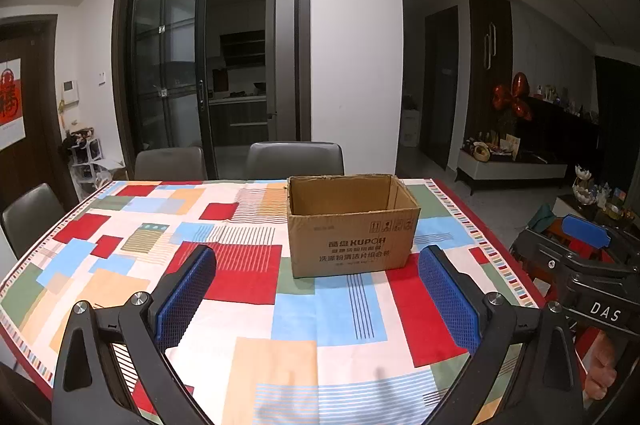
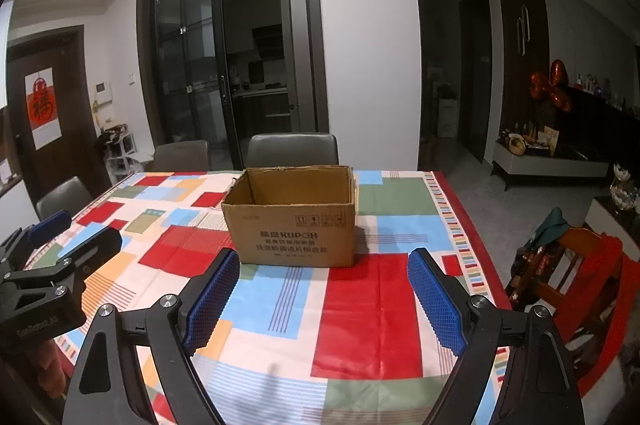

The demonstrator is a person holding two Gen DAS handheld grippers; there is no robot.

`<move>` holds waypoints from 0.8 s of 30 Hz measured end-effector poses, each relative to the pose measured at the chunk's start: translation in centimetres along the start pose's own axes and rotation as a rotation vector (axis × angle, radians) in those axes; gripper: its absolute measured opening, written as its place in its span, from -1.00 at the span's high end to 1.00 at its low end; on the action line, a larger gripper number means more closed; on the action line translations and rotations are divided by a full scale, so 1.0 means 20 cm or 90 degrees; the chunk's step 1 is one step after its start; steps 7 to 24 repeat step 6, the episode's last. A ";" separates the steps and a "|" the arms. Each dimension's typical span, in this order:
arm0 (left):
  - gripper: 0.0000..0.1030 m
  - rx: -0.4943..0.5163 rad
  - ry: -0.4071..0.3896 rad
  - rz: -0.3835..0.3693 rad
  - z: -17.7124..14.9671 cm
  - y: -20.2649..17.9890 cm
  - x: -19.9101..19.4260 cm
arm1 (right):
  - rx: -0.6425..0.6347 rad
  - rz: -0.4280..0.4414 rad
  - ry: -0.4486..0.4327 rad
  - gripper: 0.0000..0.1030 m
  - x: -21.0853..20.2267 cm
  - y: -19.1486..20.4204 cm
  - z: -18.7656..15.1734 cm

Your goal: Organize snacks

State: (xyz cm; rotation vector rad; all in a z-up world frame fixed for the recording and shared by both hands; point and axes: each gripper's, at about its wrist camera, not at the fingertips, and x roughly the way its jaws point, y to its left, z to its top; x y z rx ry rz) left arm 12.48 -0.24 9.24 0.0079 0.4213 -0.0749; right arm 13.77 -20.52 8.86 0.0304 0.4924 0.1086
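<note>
Item 1: cardboard box, brown, top open, printed "KUPOH" on its near face. It stood on the desk ahead of both hand-held grippers, well beyond their fingertips, and what lay inside could not be seen.

Item 2: left hand-held gripper, blue ribbed pads, jaws wide apart, nothing between them; the box lay ahead and slightly right of it.

Item 3: right hand-held gripper, the same build, jaws wide apart and empty; the box lay ahead and slightly left of it.

Item 4: patchwork cloth in red, blue, green and peach, covering the desk.

Item 5: grey chairs, beyond the box at the desk's far edge.
</note>
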 end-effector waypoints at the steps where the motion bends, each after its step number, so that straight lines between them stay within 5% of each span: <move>1: -1.00 0.000 0.000 0.000 0.00 0.00 0.00 | 0.000 0.000 0.001 -0.68 0.00 0.00 0.00; 24: -1.00 -0.003 0.001 0.002 -0.01 0.00 0.00 | 0.000 -0.001 0.002 -0.68 0.00 -0.01 0.00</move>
